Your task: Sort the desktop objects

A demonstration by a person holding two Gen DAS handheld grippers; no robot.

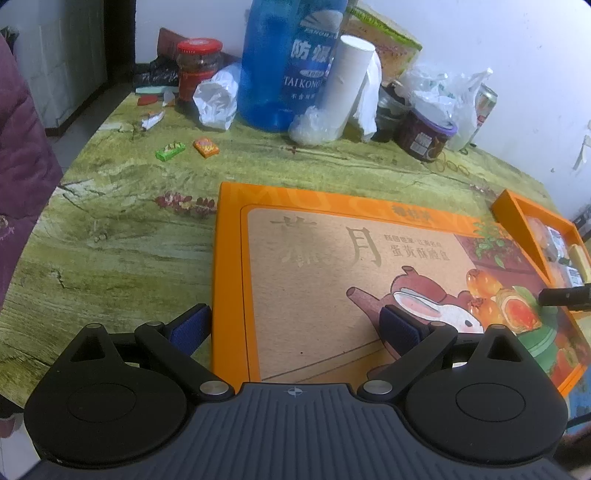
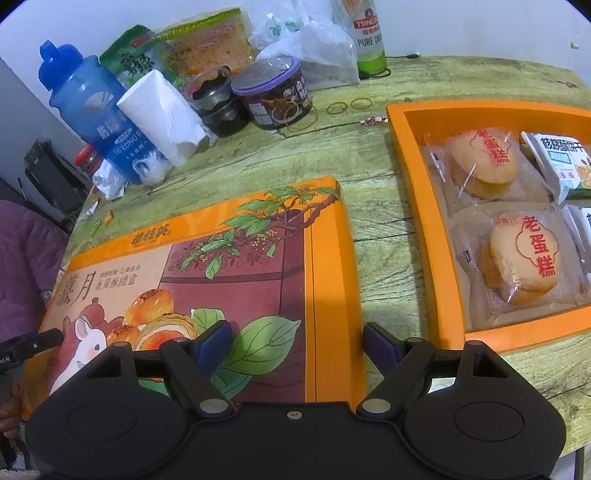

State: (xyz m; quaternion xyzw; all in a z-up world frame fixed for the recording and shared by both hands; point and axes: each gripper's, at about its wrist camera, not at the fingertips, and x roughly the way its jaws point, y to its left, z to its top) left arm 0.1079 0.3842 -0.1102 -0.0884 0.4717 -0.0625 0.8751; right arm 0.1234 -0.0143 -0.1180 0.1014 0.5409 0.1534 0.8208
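Both grippers, left [image 1: 295, 325] and right [image 2: 295, 341], are spread and empty above the lid [image 1: 369, 280], which lies flat beside the tray [image 2: 424, 206], long axis toward the bottle [image 1: 291, 62].

"TSINGTAO" on the can [image 2: 369, 35]; "老蛋糕" on cake packets [image 2: 484, 162].

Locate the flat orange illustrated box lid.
The flat orange illustrated box lid lies on the green table, left of the open orange tray in the right wrist view.

Matt cardboard box lid [image 1: 332, 280], glossy plastic cake wrappers [image 2: 517, 236], translucent plastic bottle [image 1: 288, 55].
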